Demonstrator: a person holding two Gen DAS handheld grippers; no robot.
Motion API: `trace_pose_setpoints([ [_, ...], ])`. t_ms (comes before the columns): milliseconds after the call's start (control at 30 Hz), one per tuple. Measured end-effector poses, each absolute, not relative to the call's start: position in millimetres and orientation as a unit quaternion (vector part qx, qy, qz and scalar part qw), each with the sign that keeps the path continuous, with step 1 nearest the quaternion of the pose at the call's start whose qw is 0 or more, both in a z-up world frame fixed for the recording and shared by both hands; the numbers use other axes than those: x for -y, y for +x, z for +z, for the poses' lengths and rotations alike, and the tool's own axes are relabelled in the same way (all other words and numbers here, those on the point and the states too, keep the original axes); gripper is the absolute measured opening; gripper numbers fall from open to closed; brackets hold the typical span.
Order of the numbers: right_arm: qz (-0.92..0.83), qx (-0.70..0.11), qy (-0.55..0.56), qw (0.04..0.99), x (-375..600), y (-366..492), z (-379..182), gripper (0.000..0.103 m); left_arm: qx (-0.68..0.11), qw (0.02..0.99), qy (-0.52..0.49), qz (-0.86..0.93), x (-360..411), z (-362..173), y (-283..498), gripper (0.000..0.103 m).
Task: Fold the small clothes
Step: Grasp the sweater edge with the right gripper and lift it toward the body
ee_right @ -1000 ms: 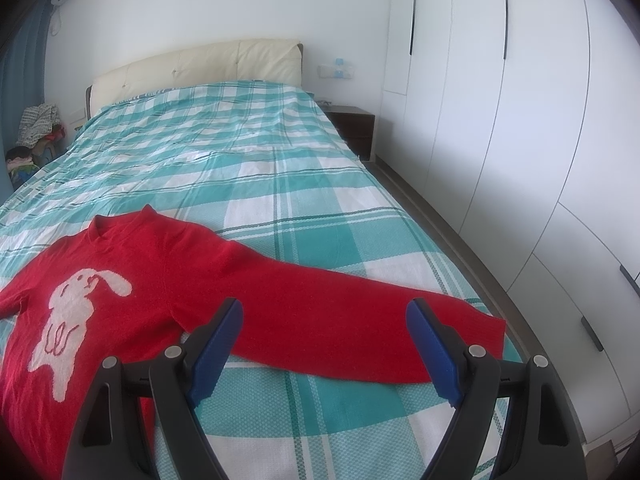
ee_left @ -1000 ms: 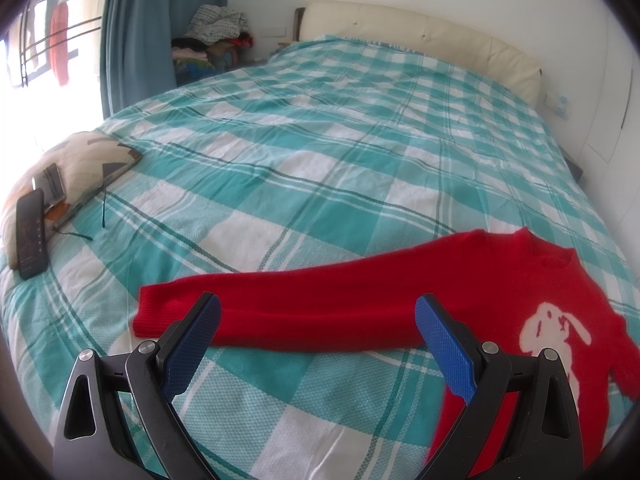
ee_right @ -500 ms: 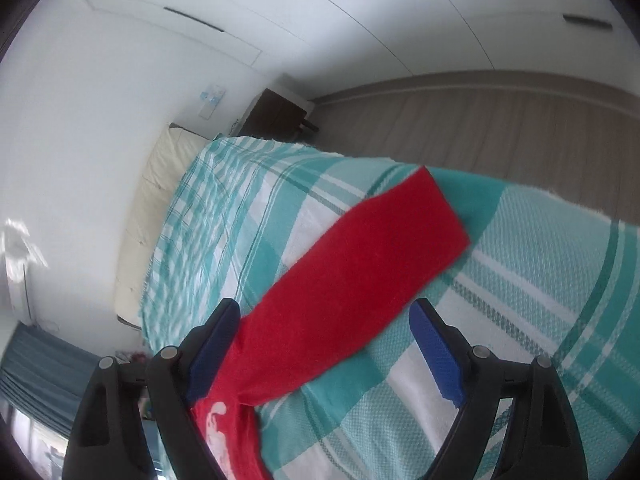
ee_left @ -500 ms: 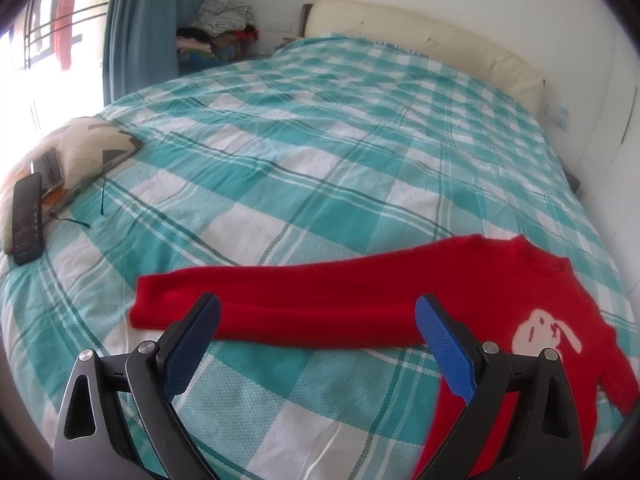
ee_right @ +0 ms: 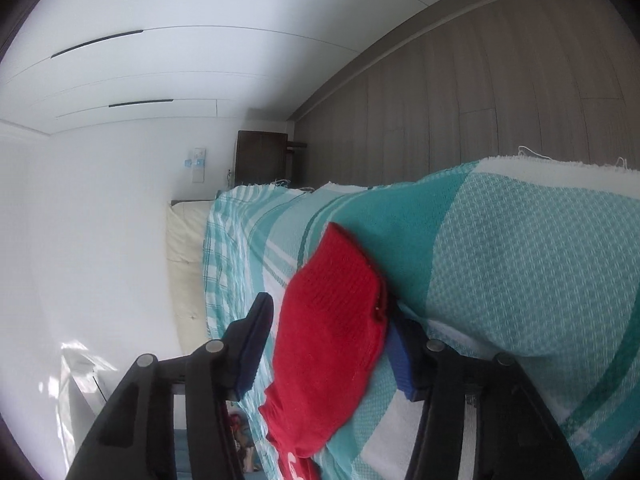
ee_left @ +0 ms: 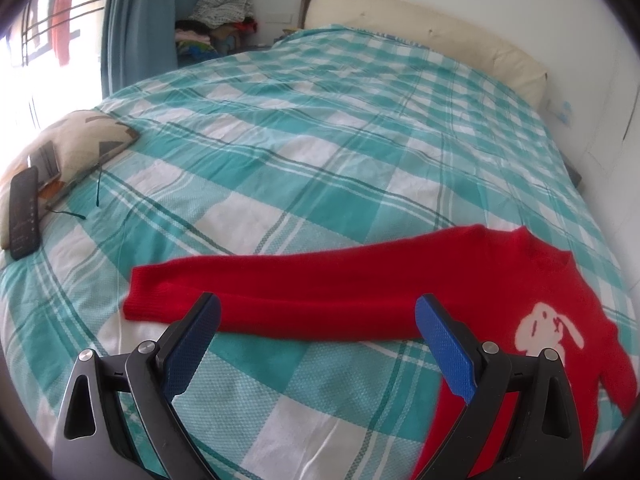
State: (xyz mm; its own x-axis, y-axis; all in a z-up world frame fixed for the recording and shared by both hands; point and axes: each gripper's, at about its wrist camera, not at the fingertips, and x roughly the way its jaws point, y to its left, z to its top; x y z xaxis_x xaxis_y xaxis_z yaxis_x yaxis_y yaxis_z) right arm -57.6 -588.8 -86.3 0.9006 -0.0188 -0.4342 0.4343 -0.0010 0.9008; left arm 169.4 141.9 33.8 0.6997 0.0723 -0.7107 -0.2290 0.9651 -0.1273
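Fold barely started: red sweater (ee_left: 360, 292) flat on the bed (ee_left: 320, 140), both sleeves out.
Left hand-held gripper (ee_left: 316, 332) wide, empty, hovering above the near sleeve. Right hand-held gripper (ee_right: 328, 344), rolled sideways, straddles the other sleeve's cuff (ee_right: 336, 320); jaws partly apart, not clamped that I can see. No fold made yet. Left to do: sleeves in, then body.

One red sweater (ee_left: 360, 288), one cushion (ee_left: 76, 144), one remote (ee_left: 24, 212), perhaps one nightstand (ee_right: 260, 158).
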Motion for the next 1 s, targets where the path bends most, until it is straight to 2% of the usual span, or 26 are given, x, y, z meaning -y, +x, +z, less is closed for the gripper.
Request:
trace_pose_setpoints([
  [133, -0.172, -0.173, 0.676, 0.696, 589.0, -53.9, -90.3, 0.023, -0.378, 0.916, -0.106, 0.086, -143.1, 32.8, 170.5, 0.098],
  [200, -0.188, -0.195, 0.657, 0.704, 587.8, -55.2, -89.3, 0.002, -0.38, 0.914, -0.11, 0.087, -144.7, 32.1, 170.5, 0.098],
  [300, -0.212, -0.208, 0.608, 0.736, 582.0, -55.3, -67.7, 0.004, -0.377, 0.915, -0.116, 0.087, -148.1, 33.7, 170.2, 0.098],
  [433, -0.194, -0.2, 0.501, 0.819, 557.8, -27.3, 2.8, 0.004, -0.373, 0.916, -0.117, 0.087, -149.1, 35.8, 170.2, 0.098],
  [567, -0.106, -0.205, 0.398, 0.888, 497.9, 42.3, 85.2, 0.004, -0.37, 0.918, -0.118, 0.082, -149.7, 40.0, 169.4, 0.098],
  [700, 0.01, -0.237, 0.278, 0.931, 391.7, 128.4, 144.6, 0.004, -0.359, 0.921, -0.122, 0.09, -155.7, 45.4, 169.0, 0.098],
  [833, 0.107, -0.283, 0.201, 0.932, 275.2, 176.7, 153.5, 0.004, -0.355, 0.918, -0.144, 0.1, -168.7, 46.4, 169.5, 0.098],
  [1000, 0.174, -0.341, 0.132, 0.914, 166.1, 225.6, 109.4, 0.004, -0.342, 0.921, -0.147, 0.115, -178.0, 50.3, 169.1, 0.098],
])
